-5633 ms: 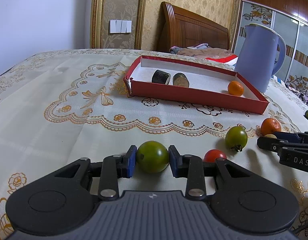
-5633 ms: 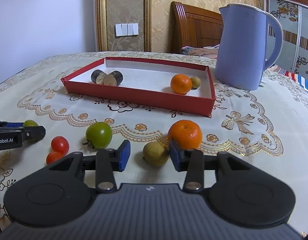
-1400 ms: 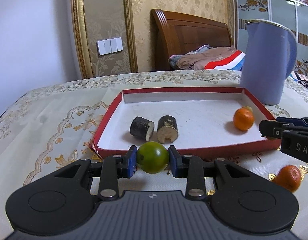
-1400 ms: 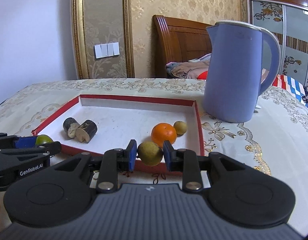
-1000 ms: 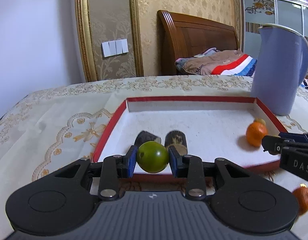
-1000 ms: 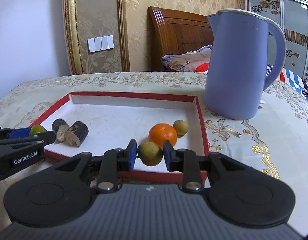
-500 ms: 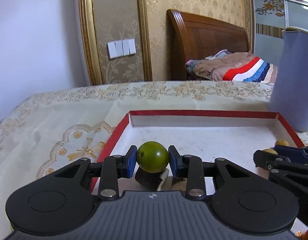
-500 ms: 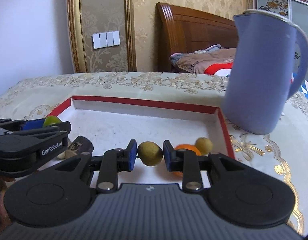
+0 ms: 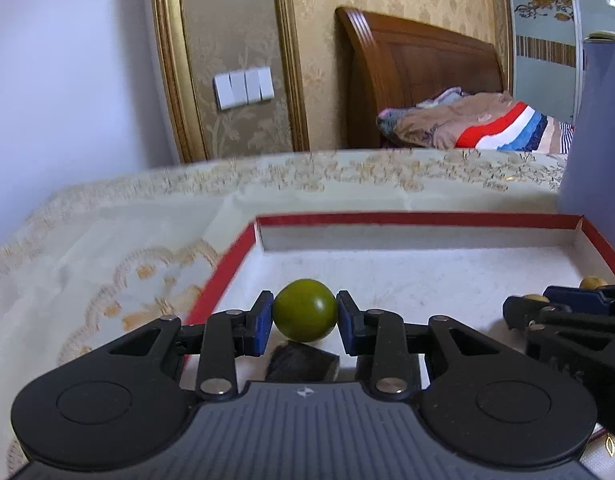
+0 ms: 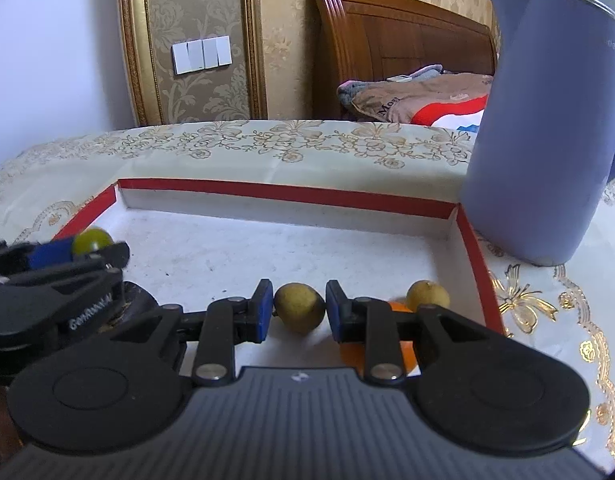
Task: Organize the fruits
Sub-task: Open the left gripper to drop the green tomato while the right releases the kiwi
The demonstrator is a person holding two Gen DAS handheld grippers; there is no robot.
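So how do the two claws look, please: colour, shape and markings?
Both are alike: the left claw and the right claw have black linkage fingers with blue pads, silver rivets, and a ribbed grey body with round black lobes. White lettering marks each one's side.

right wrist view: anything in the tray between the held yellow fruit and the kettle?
Yes. A small yellow-green fruit and an orange, mostly hidden behind the right gripper, lie in the tray between the held fruit and the kettle.
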